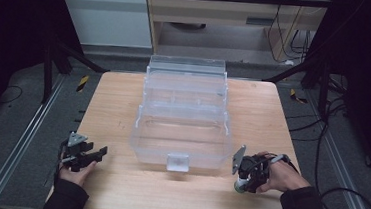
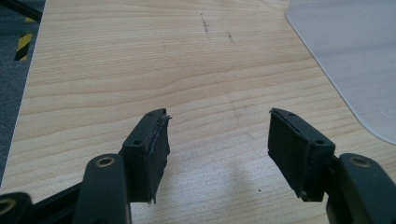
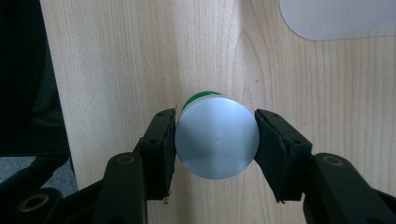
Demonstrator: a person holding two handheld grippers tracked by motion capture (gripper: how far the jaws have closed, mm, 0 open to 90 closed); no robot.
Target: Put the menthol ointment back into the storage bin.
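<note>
A: Right, your right gripper [image 3: 215,135] is pinching the can [image 3: 217,142] near the table's [image 1: 116,189] front right corner, both pads touching its round silver top.

B: Holding okay?

A: Looking centred. Smooth metal, green side wall, so you're wanting a firm squeeze and a straight lift. Left gripper [image 2: 217,140] is sitting spread, holding nothing, near the front left corner. Clear plastic box [image 1: 181,134] is waiting mid-table.
</note>
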